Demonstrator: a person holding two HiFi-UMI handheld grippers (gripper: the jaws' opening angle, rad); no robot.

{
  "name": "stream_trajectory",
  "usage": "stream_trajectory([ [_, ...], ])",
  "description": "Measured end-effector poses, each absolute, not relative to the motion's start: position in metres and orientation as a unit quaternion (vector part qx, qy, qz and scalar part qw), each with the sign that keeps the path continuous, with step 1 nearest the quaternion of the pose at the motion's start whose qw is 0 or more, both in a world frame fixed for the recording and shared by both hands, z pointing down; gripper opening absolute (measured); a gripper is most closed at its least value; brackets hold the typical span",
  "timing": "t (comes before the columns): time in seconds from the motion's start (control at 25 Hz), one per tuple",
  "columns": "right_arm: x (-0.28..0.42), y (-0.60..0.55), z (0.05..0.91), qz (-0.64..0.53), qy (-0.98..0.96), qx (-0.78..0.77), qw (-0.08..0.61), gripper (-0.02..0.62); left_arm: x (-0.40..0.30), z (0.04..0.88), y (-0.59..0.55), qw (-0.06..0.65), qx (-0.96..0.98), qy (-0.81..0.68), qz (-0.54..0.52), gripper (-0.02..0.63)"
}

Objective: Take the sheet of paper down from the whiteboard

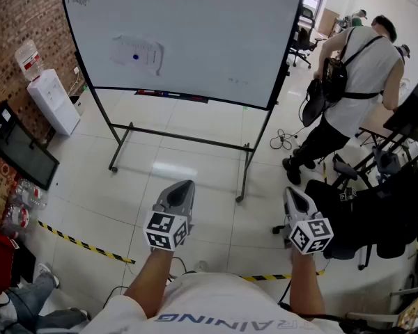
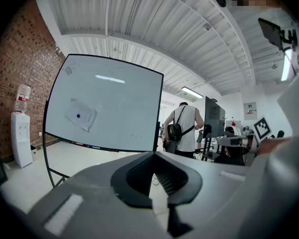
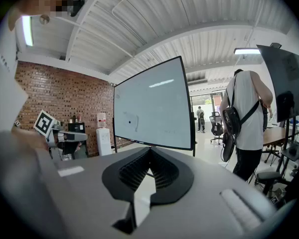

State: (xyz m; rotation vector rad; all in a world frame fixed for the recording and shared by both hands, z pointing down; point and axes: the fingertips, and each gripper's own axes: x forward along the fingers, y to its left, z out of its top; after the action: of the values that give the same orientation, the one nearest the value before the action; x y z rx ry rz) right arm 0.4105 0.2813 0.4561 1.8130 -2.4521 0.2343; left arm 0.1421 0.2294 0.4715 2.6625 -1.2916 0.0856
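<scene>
The white paper sheet hangs under a small blue magnet on the far black-framed whiteboard, left side. Standing well apart, I carry left tongs and right tongs pressed together, empty.

Head view steeply down; both gripper views near-level, facing distant whiteboard (shared by all).

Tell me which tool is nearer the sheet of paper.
The left tool: the sheet of paper hangs on its side of the whiteboard, farther from the right tool.
</scene>
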Motion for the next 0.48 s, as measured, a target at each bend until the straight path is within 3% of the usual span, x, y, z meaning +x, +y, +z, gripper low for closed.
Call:
stream_trajectory([
  [0.48,0.306,0.200,0.477,0.095,-0.839,0.533,0.057,0.006,0.033,0.484,0.181,0.109,0.862,-0.494,0.023,0.002],
])
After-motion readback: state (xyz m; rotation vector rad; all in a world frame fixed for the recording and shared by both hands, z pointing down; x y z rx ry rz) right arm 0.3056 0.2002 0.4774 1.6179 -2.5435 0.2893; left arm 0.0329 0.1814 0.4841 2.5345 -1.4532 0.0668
